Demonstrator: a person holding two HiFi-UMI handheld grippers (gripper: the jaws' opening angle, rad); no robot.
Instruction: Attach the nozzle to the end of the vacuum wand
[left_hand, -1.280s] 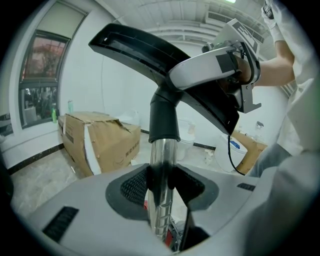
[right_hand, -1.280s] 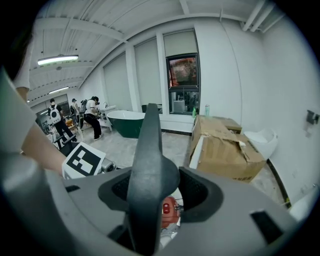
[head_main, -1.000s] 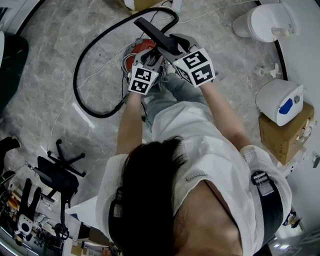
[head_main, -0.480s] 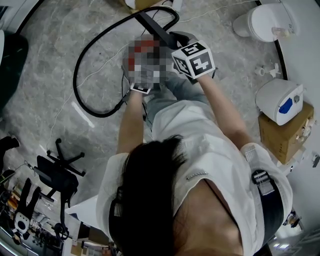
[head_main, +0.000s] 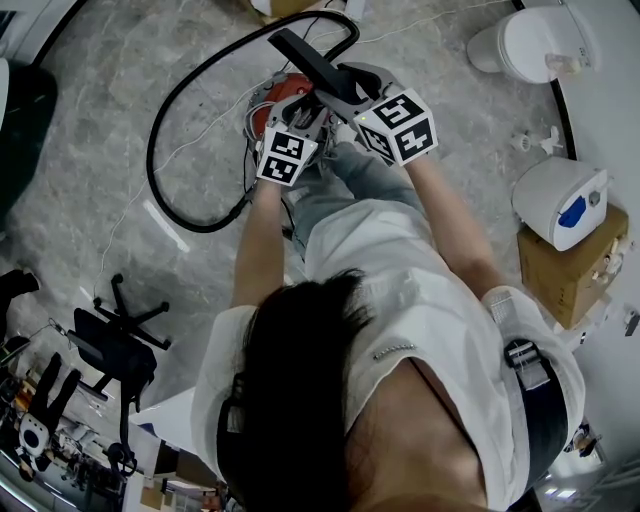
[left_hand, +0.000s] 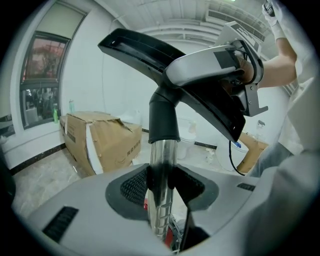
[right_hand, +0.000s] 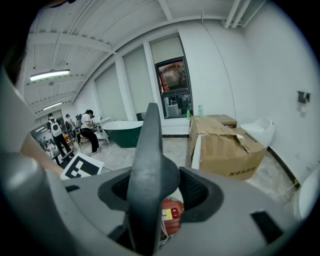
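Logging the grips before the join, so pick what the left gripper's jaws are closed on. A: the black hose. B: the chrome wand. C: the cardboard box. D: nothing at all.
B: in the left gripper view, the left gripper is clamped on both sides of the chrome wand, just below the black collar of the nozzle.

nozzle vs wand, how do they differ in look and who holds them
The nozzle is black and flat; the wand is a slim shiny metal tube. The nozzle is in the right gripper, the wand in the left gripper. Both are clamped and meet end to end.
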